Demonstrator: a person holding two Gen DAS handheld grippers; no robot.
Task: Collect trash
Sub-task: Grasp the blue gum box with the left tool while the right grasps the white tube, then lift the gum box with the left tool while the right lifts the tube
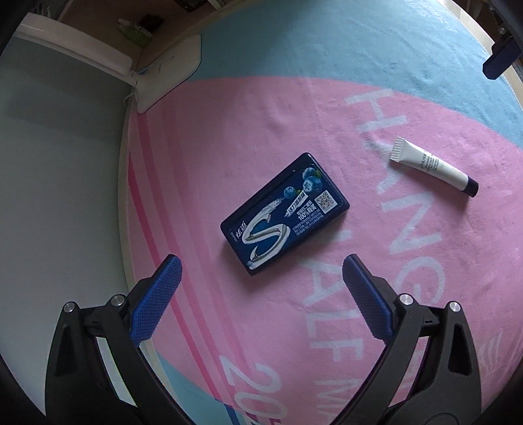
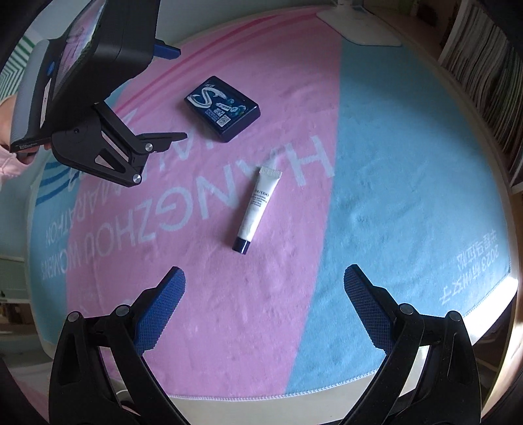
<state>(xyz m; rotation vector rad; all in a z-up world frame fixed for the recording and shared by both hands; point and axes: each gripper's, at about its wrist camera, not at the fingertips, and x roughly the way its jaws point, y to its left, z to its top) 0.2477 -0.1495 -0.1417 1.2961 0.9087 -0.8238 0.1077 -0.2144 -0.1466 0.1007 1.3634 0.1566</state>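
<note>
A dark blue gum box (image 1: pixel 283 214) lies flat on the pink part of a towel (image 1: pixel 294 108), just ahead of my open, empty left gripper (image 1: pixel 261 264). A small white tube with a dark cap (image 1: pixel 433 166) lies to its right. In the right wrist view the tube (image 2: pixel 256 207) lies ahead of my open, empty right gripper (image 2: pixel 264 274), cap end nearest, and the gum box (image 2: pixel 222 108) lies farther back. The left gripper (image 2: pixel 166 93) hangs above the towel at the upper left there. A part of the right gripper's body shows at the top right of the left wrist view (image 1: pixel 501 57).
The pink and light blue towel (image 2: pixel 408 183) covers the table top. A white lamp base (image 1: pixel 166 72) stands at the towel's far left edge, and shows again in the right wrist view (image 2: pixel 366 26). The table edge (image 1: pixel 124 183) drops off left. Shelves with papers (image 2: pixel 490 72) stand right.
</note>
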